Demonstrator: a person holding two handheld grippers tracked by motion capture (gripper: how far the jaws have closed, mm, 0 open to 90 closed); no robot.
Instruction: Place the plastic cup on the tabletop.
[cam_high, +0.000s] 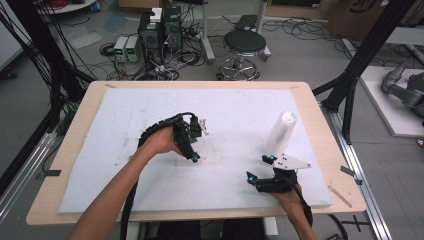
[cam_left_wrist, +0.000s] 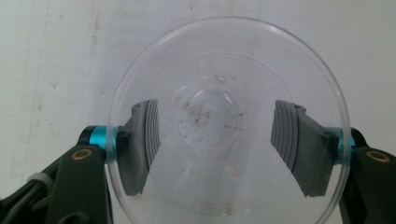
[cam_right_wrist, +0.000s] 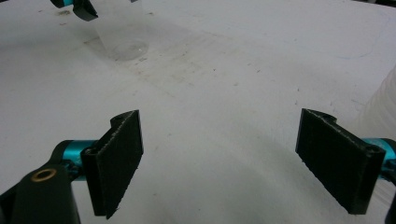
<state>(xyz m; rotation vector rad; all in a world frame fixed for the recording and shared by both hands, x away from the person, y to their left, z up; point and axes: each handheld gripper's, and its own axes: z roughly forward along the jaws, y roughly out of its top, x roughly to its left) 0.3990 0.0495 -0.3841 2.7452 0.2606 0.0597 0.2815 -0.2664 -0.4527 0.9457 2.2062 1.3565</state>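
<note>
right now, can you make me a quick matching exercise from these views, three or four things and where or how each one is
Things:
1. left gripper
2. right gripper
3. clear cup
4. stack of cups

States:
a. jaws wide apart, nothing between them
b. standing tall on the white board by the right hand
c. shut on a see-through thing
d. held between grey pads, seen from above its mouth

Pairs: 1-c, 2-a, 3-d, 4-b

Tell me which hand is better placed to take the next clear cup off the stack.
Right, probably. The right gripper sits open beside the stack of clear cups, with nothing between its pads. The left gripper is shut on a clear cup, farther from the stack.
</note>
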